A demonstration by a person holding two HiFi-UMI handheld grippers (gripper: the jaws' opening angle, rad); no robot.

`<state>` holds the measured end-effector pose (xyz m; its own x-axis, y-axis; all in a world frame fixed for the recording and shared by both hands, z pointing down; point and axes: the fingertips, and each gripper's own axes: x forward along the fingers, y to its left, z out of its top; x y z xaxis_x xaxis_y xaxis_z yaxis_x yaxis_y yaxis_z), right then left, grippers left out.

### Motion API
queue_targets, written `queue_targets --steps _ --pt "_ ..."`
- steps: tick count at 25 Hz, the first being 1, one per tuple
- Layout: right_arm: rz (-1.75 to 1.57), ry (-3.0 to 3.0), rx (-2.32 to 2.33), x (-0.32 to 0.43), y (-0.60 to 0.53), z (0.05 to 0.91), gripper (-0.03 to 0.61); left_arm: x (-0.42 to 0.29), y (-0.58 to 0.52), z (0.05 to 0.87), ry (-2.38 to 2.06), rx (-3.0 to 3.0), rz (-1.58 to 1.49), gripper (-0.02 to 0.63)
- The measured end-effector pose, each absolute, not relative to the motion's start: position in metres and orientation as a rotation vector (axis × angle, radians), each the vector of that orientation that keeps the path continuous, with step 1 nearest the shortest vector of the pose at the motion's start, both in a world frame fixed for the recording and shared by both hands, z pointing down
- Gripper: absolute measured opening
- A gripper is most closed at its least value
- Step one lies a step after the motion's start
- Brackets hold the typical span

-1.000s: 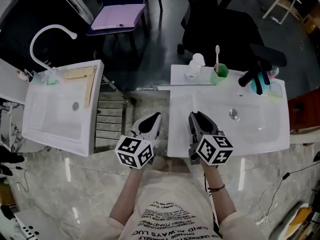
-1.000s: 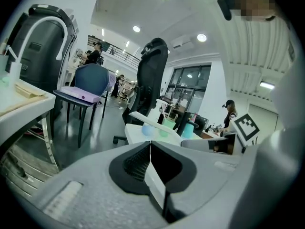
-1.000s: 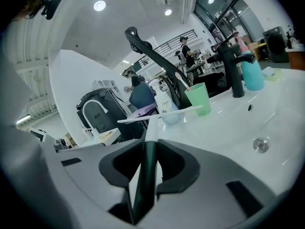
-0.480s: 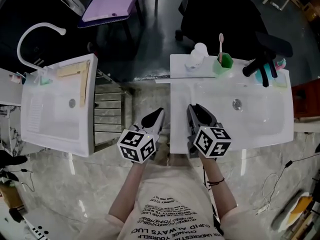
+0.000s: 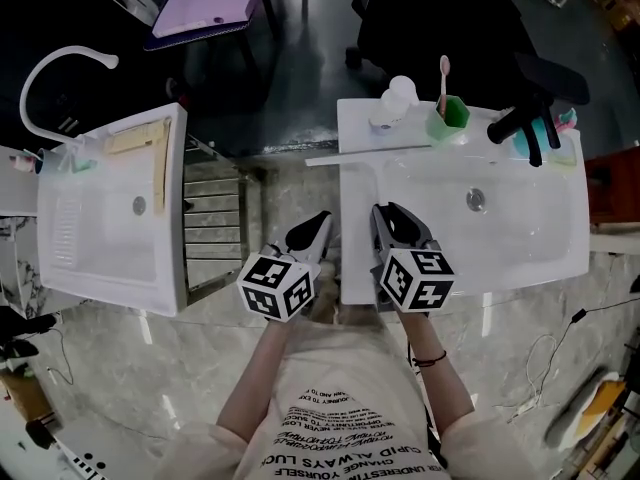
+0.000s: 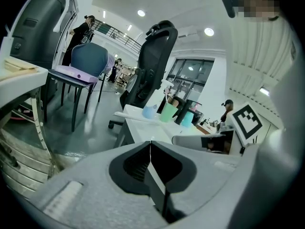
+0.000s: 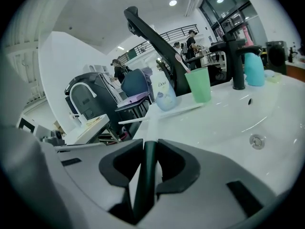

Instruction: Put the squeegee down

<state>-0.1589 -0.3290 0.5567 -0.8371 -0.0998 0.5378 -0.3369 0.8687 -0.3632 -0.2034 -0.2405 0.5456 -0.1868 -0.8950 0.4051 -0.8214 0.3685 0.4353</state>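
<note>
Jaws of right tool [image 7: 145,144] stand apart; head view cannot tell.

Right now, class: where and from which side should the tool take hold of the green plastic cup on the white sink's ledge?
Probably the mid wall of the green plastic cup, approached from the front over the white basin. It stands upright; a pink toothbrush leans out of its top, a white bottle stands at its left, a black faucet at its right.
</note>
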Motion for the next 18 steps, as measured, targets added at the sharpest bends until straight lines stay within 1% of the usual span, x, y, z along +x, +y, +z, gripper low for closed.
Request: queue_targets --steps 18 --pt "0.524 -2.485 0.321 -0.1617 -0.3263 0.5621 0.103 -0.1977 -0.2461 0.5494 -1.992 1.515 -0.159 0.023"
